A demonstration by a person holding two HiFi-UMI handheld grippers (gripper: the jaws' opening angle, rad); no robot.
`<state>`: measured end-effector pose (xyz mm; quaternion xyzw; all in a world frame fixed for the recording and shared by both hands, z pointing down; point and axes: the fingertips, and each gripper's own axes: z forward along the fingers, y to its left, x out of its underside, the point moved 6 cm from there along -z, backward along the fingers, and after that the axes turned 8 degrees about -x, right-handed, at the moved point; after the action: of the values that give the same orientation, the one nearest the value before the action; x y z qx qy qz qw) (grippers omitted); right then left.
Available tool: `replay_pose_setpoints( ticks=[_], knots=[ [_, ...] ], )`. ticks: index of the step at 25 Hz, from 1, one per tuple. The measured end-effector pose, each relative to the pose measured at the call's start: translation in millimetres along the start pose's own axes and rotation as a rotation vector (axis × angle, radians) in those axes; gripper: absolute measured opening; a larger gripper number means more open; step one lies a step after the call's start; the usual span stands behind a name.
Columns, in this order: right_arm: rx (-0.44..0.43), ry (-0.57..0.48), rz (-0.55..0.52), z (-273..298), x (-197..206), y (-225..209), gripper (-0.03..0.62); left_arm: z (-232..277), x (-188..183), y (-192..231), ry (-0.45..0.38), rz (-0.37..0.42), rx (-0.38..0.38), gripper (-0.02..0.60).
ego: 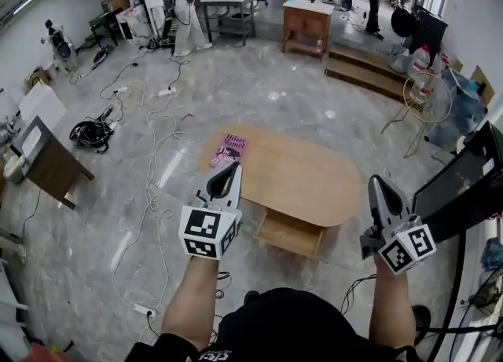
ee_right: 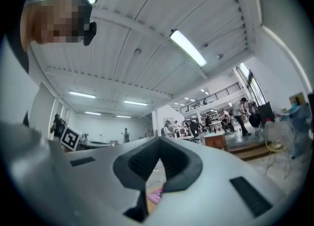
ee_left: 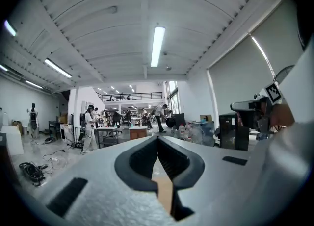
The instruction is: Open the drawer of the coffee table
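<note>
- Head view: the left claw (ego: 227, 170) and the right claw (ego: 380, 184) are both held up in front of the person, one in each hand.
- Both claws look pinched shut, and neither one holds anything.
- The brown coffee table (ego: 314, 176) stands on the grey floor, below and beyond the two claws.
- The drawer (ego: 290, 234) sticks out from the near side of the table, between the two claws. Neither claw touches it.
- A pink book (ego: 229, 151) lies on the left end of the table top.
- White cables (ego: 161, 129) run in loops over the floor to the left of the table.
- Left gripper view: the left claw (ee_left: 157, 139) points out across the big room. Its jaws are closed together with nothing between them.
- A long ceiling lamp (ee_left: 158, 46) glows high above, and people stand at tables far off.
- Right gripper view: the right claw (ee_right: 159, 141) points a bit upward. Its jaws are closed together too, with nothing in them.
- A bit of the pink book shows low down, through the gap under the closed tips.
</note>
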<state>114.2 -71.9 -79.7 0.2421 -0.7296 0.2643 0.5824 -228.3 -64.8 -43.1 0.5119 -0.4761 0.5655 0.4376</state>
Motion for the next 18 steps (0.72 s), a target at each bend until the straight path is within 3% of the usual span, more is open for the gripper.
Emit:
replay_pose_setpoints(
  ticks=[3, 7, 12, 18],
  knots=[
    [0.021, -0.005, 0.067, -13, 17, 4, 0.003, -11, 19, 2, 0.031, -0.022, 0.006, 0.000],
    [0.020, 0.051, 0.024, -2, 38, 6, 0.003, -16, 42, 7, 0.067, -0.079, -0.003, 0.002],
    [-0.014, 0.088, -0.045, 10, 42, 21, 0.002, -24, 62, -5, 0.107, -0.076, 0.022, 0.001],
    [-0.013, 0.103, -0.034, 14, 41, 18, 0.002, -8, 44, -13, 0.075, -0.081, 0.040, 0.002]
  ],
)
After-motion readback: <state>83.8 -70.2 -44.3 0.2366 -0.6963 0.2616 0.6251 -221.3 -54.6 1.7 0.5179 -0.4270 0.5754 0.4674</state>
